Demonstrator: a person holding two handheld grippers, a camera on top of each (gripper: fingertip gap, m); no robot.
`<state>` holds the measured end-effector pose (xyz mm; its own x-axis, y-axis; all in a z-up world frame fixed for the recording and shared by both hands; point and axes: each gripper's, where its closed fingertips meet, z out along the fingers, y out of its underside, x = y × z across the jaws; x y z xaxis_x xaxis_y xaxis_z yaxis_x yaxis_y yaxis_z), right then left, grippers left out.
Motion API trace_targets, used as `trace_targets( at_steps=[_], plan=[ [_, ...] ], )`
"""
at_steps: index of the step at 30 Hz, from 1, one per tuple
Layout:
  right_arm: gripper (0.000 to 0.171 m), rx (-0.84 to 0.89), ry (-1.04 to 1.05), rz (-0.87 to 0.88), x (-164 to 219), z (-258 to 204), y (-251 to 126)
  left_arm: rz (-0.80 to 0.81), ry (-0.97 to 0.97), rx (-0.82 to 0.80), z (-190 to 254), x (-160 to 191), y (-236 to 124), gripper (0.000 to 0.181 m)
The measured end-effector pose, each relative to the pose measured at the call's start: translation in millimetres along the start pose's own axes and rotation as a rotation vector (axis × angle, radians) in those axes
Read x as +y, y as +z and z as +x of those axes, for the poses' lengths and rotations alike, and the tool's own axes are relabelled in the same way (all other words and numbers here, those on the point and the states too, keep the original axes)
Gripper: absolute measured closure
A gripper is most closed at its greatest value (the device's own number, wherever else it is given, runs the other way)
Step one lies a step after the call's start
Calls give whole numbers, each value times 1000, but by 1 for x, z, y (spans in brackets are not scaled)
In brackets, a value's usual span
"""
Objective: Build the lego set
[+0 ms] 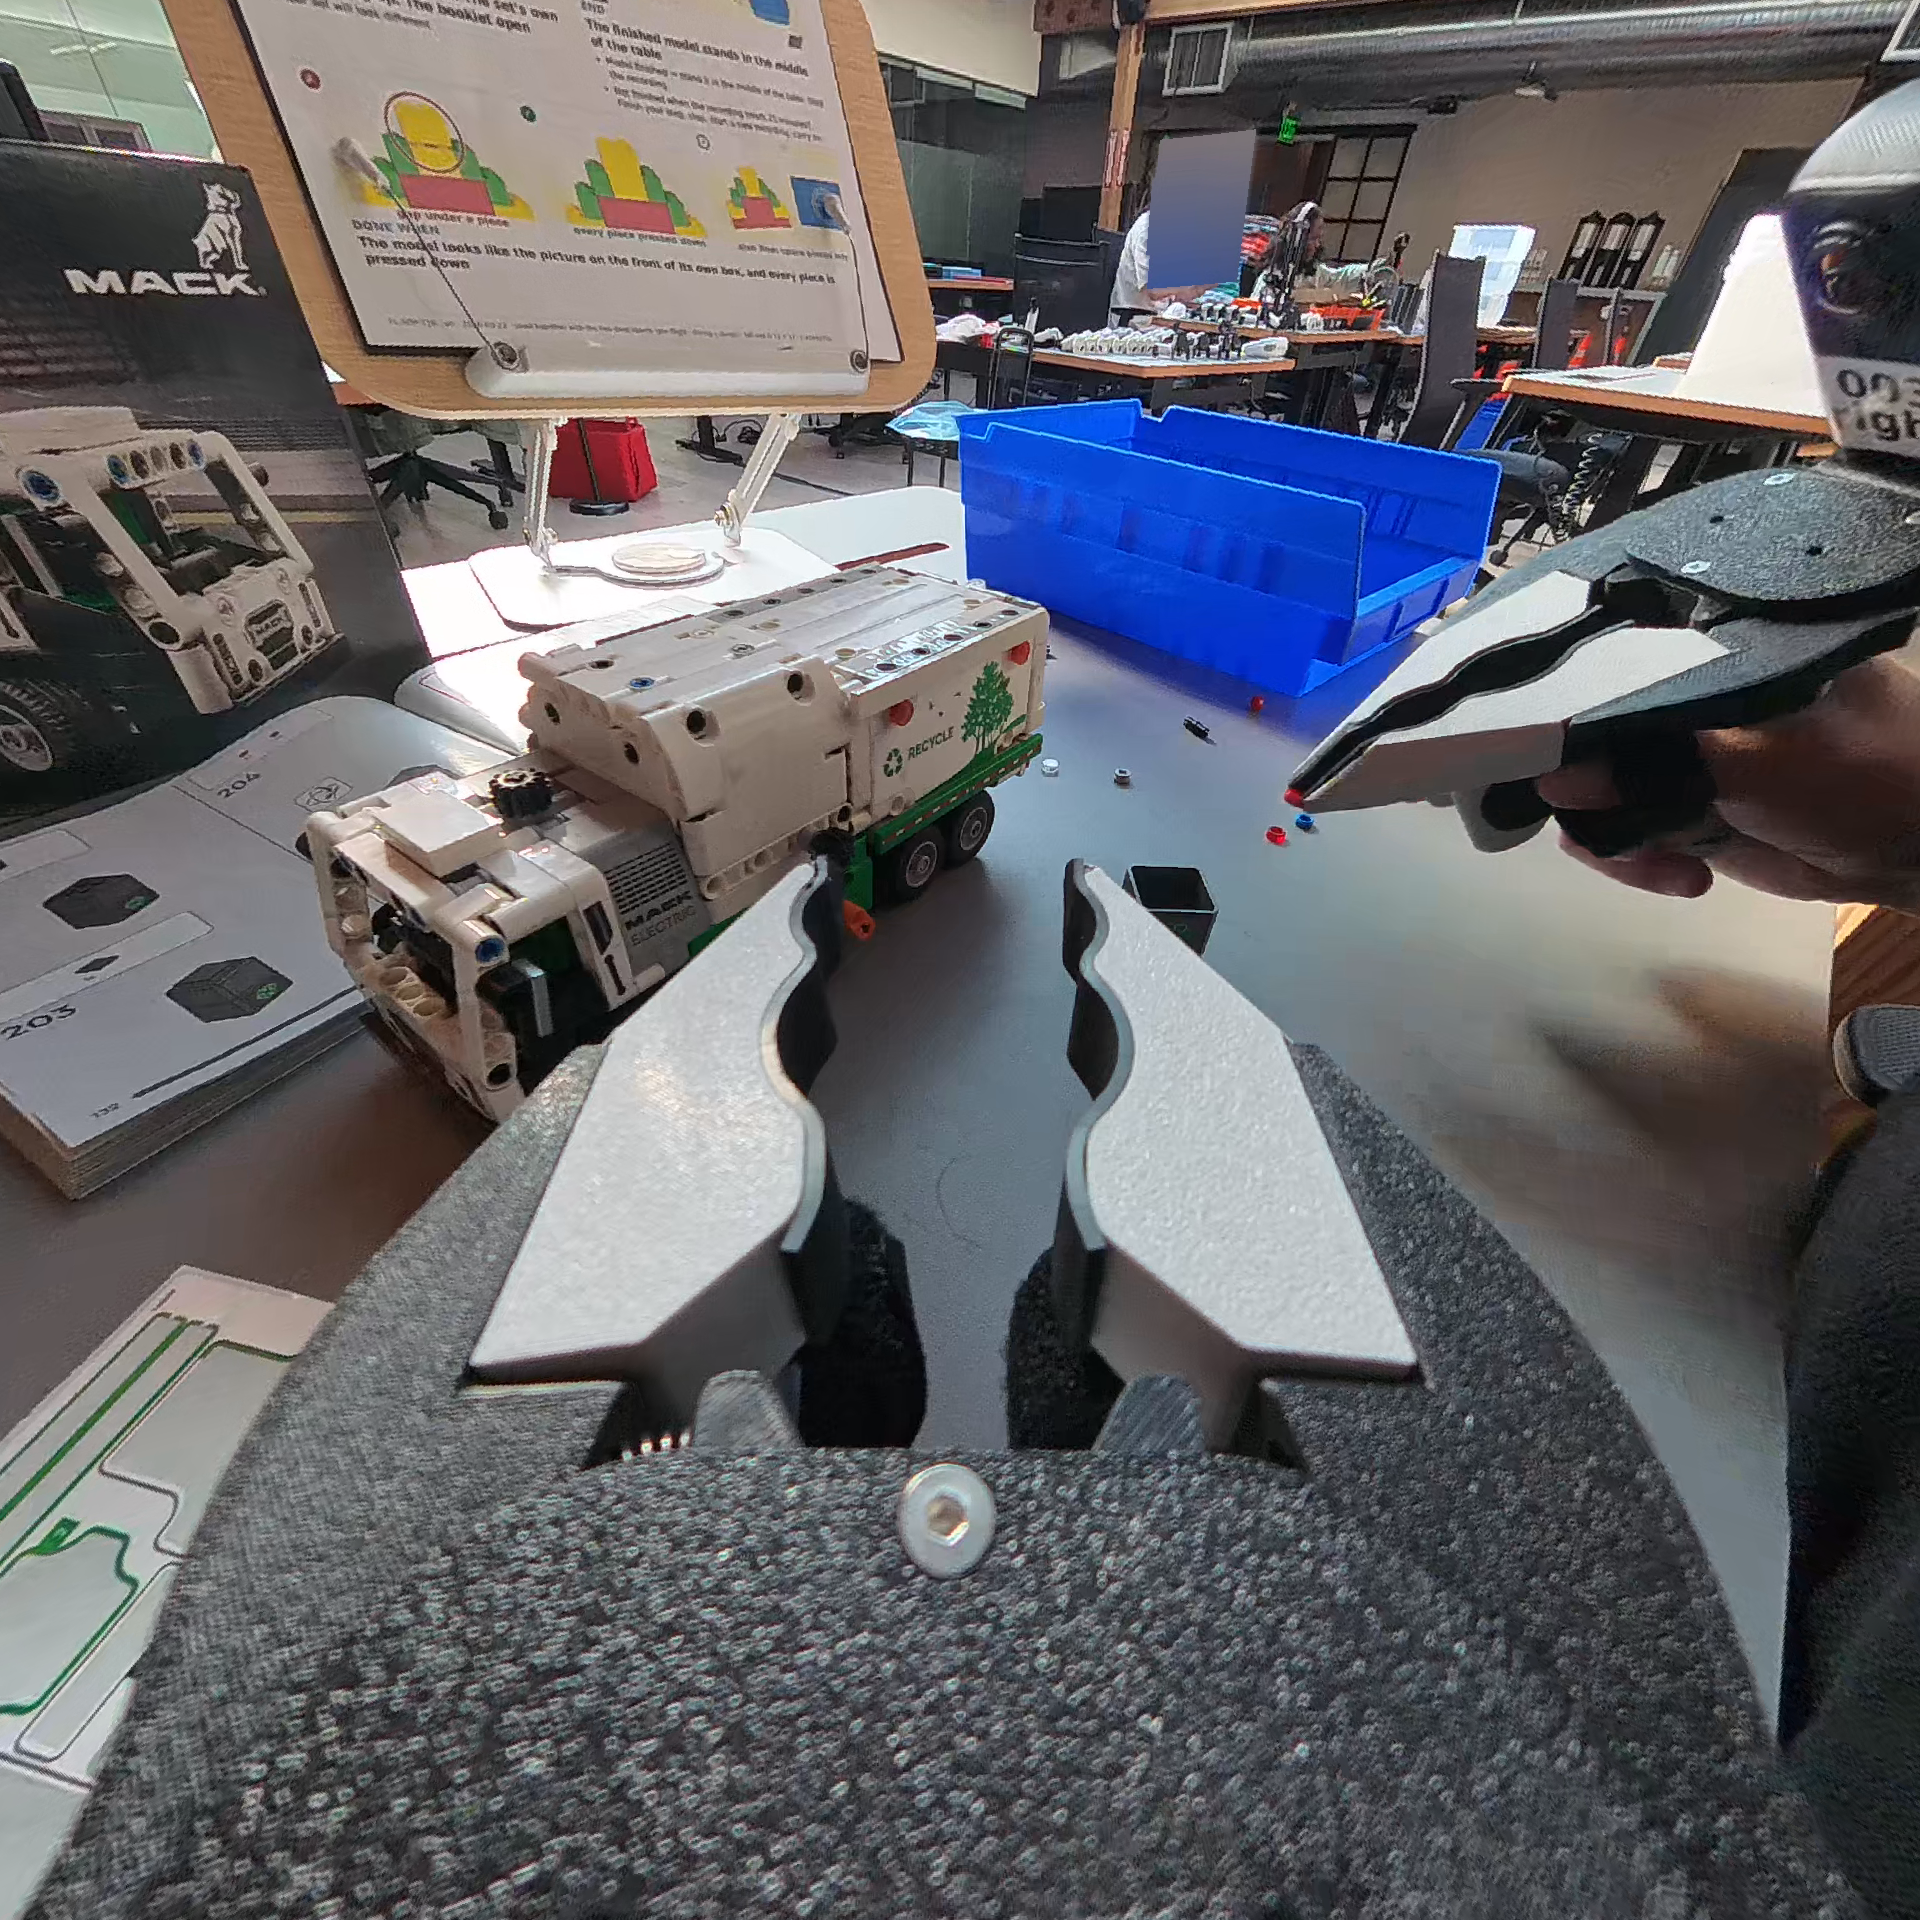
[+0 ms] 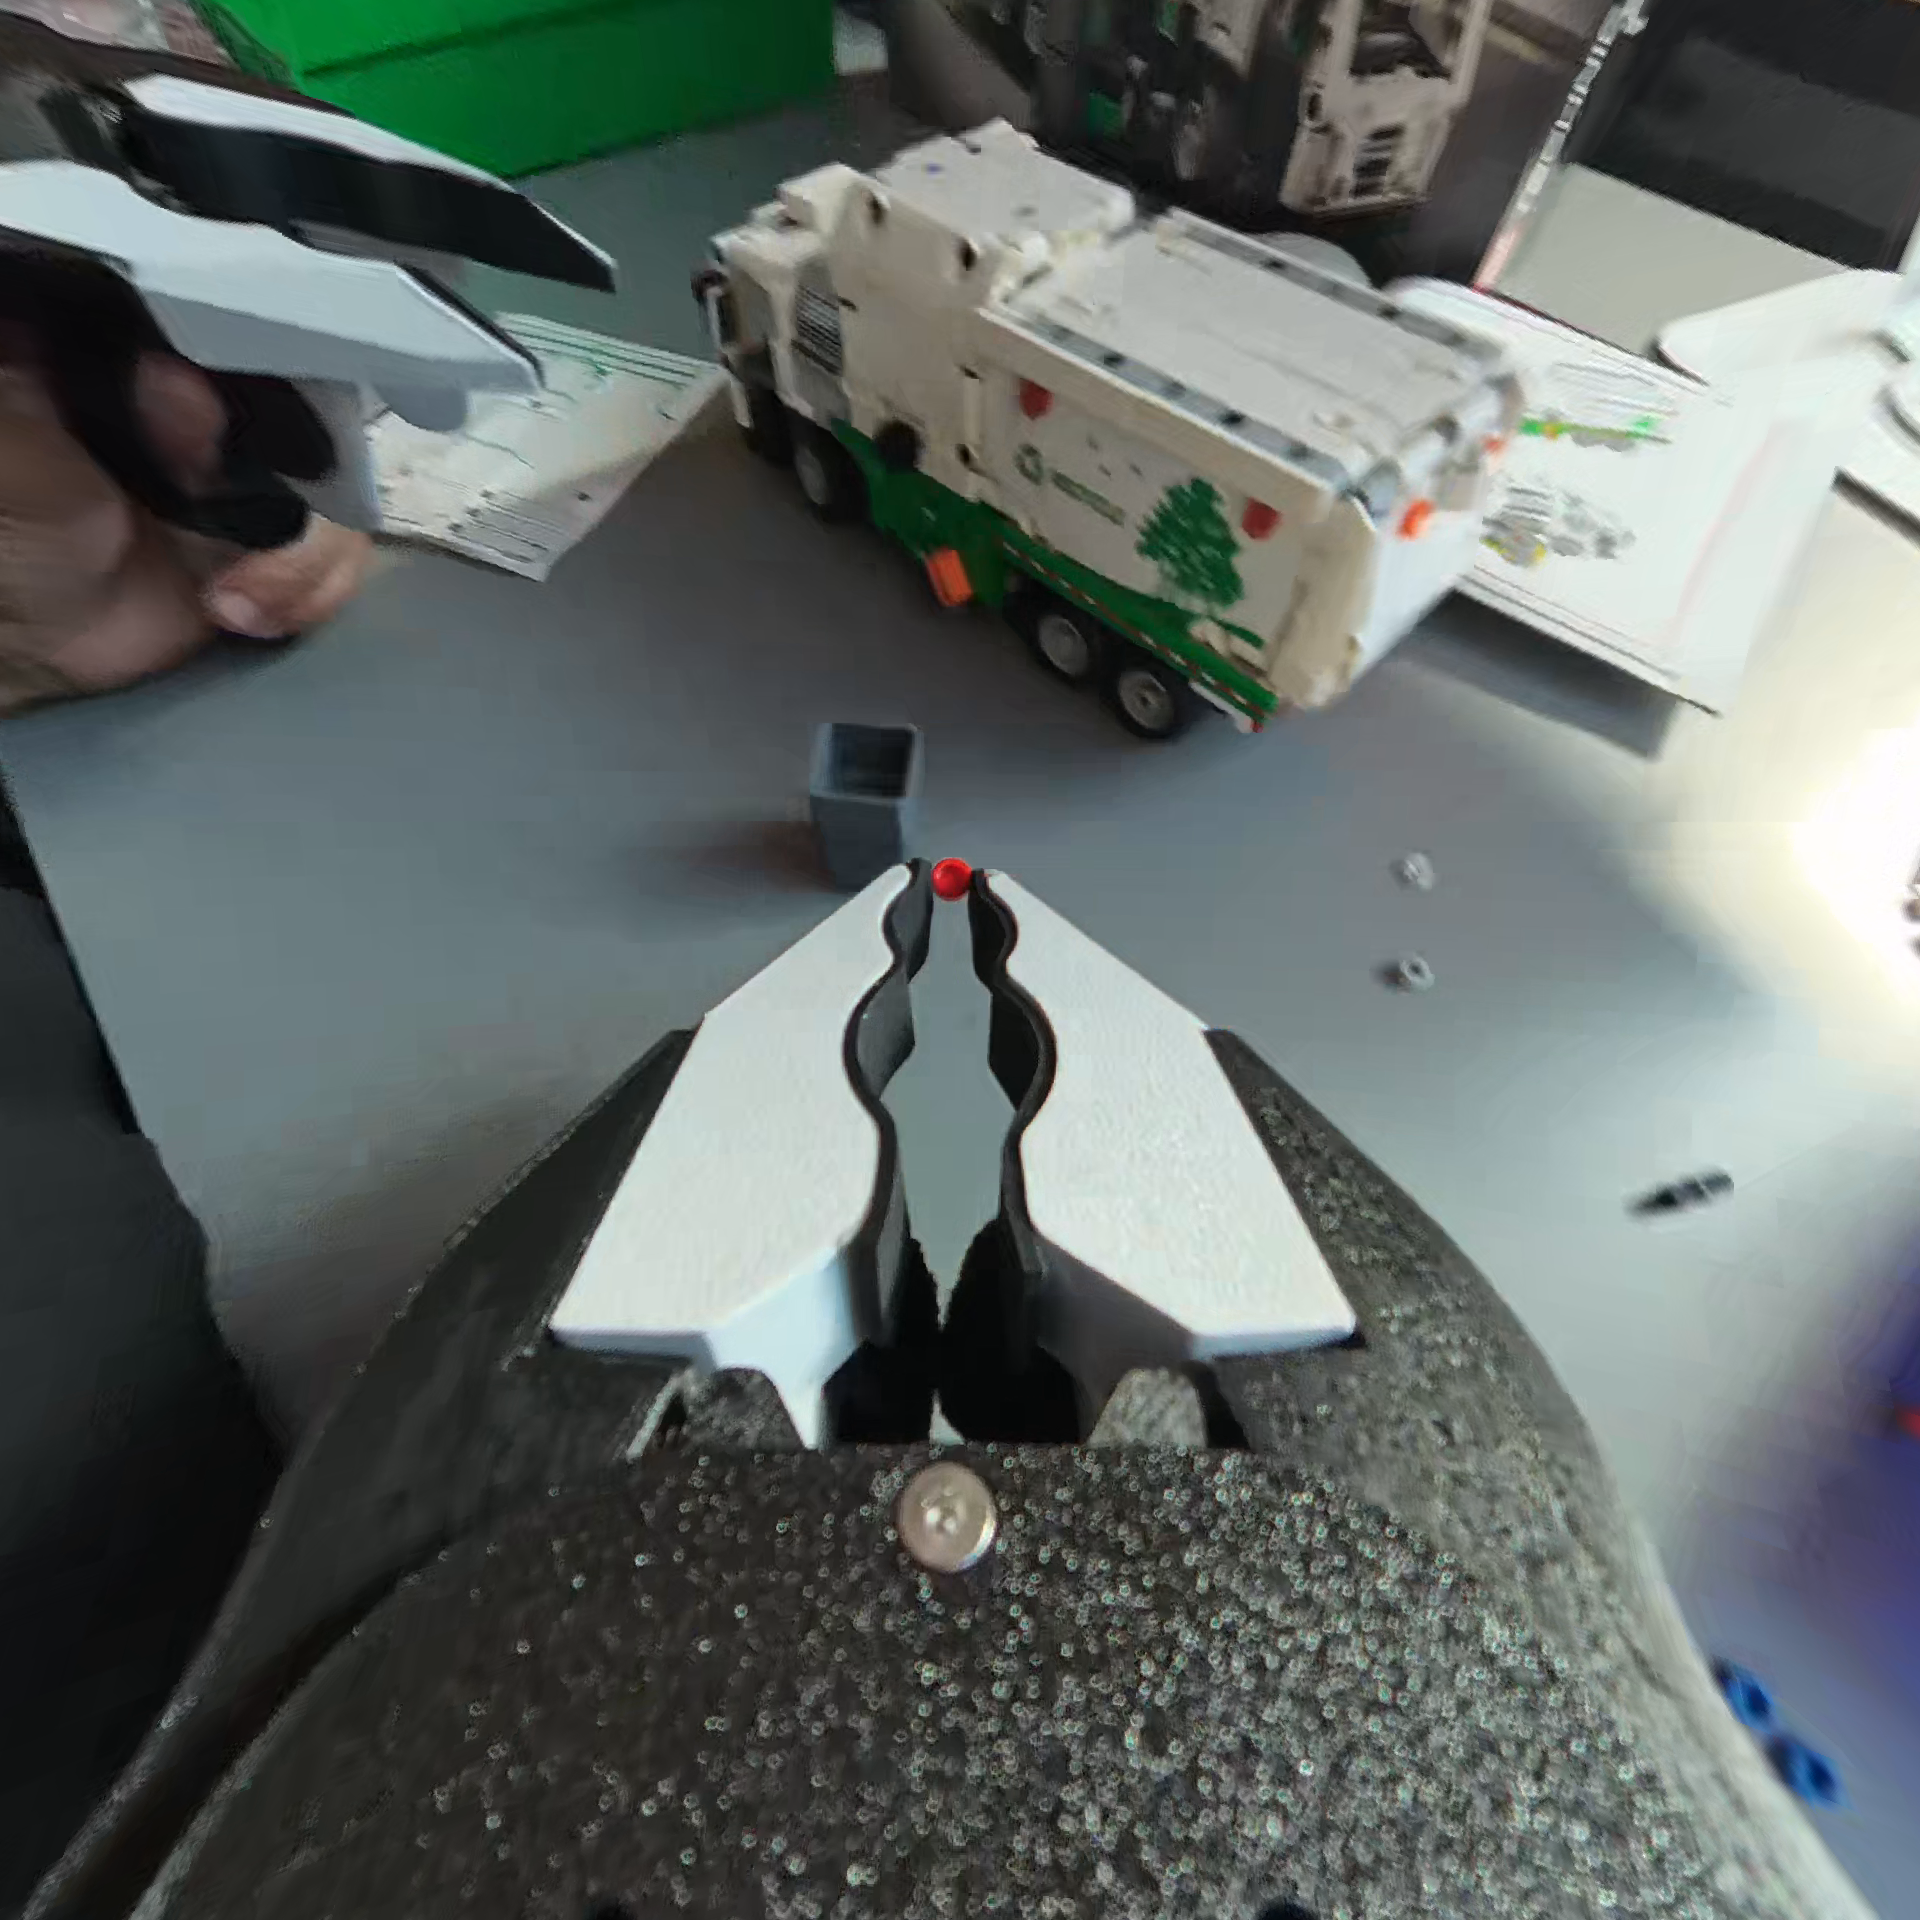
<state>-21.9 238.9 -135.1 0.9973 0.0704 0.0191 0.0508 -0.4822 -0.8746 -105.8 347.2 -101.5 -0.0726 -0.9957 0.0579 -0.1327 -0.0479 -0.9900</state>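
Observation:
A white and green lego garbage truck [image 1: 686,800] stands on the grey table; it also shows in the right wrist view [image 2: 1091,416]. My left gripper [image 1: 945,883] is open and empty, just right of the truck's side. A small black bin piece [image 1: 1172,902] stands beside its right finger, and shows in the right wrist view [image 2: 868,795]. My right gripper [image 2: 951,881] is shut on a tiny red round piece [image 2: 951,878]. In the left wrist view the right gripper [image 1: 1299,798] holds the red piece [image 1: 1294,797] just above the table.
A blue bin [image 1: 1216,551] stands behind the truck. An open instruction booklet [image 1: 156,935] and the set's box [image 1: 135,468] lie at left. Loose red [image 1: 1274,834] and blue [image 1: 1305,822] studs, small grey rings [image 2: 1408,971] and a black pin [image 1: 1198,728] lie on the table. My hands' fingertips stand some 15 cm from each other.

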Motion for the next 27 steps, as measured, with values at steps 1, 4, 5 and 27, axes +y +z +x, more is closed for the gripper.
trace_targets(
  at_steps=[1,4,5,27],
  plan=[
    [165,-34,-10,0,-8,-9,9,3,1,-1,0,0,0,141],
    [165,-69,-48,-26,-16,-19,31,7,3,0,0,-1,-1,141],
    [165,-82,-62,-42,-15,-20,36,9,2,1,0,-1,-1,141],
    [152,225,89,-167,67,60,-25,-4,-21,19,1,0,0,142]
  ],
)
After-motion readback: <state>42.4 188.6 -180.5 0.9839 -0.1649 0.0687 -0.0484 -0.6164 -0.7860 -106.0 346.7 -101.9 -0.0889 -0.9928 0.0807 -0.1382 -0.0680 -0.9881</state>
